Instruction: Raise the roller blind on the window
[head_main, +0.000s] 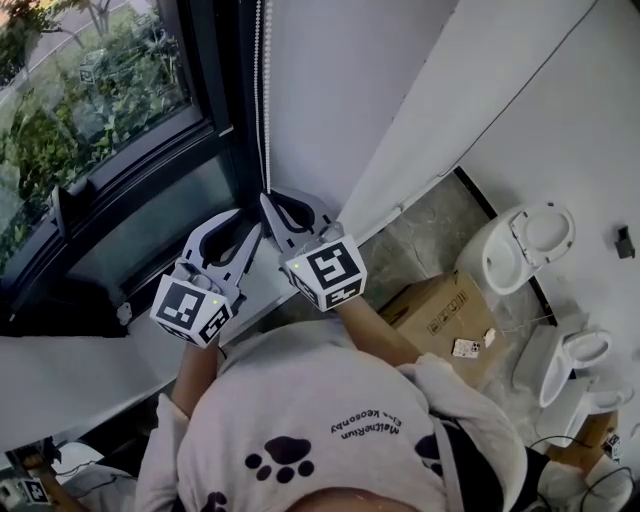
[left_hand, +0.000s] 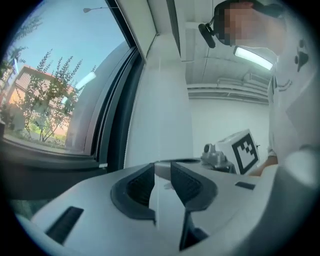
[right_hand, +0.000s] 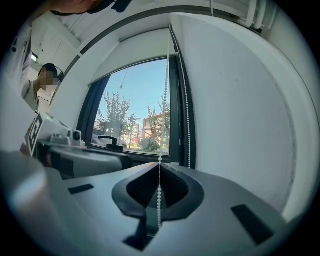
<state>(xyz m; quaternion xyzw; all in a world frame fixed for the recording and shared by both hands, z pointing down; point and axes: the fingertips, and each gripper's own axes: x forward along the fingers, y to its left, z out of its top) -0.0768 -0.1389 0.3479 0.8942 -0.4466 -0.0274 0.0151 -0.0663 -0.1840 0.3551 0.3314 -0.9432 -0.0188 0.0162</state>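
Head view, looking steeply down: both my forearms reach forward side by side toward the right-hand corner of the window (head_main: 100, 120). My right gripper (head_main: 270, 203) is tilted up at the frame, and my left gripper (head_main: 245, 225) sits just beside it, a little lower. Each carries one marker cube, two in all.

Right gripper view shows my right fingers (right_hand: 175, 192) clamped together on the roller blind's bead chain (right_hand: 166, 90). One strand runs straight up from between them. A second strand (right_hand: 188, 115) hangs free just beside it, along the dark frame where it meets the white wall (right_hand: 240, 110). That makes two strands.

Left gripper view shows my left fingers (left_hand: 137, 187) standing apart, with only pale wall in the gap.

I cannot make out the blind's fabric in any view; the glass shows trees and sky. The chain's top is cut off by the picture edge.

On the floor to my right are one cardboard box (head_main: 440, 310) and two white toilets (head_main: 530, 240), partly cut off.
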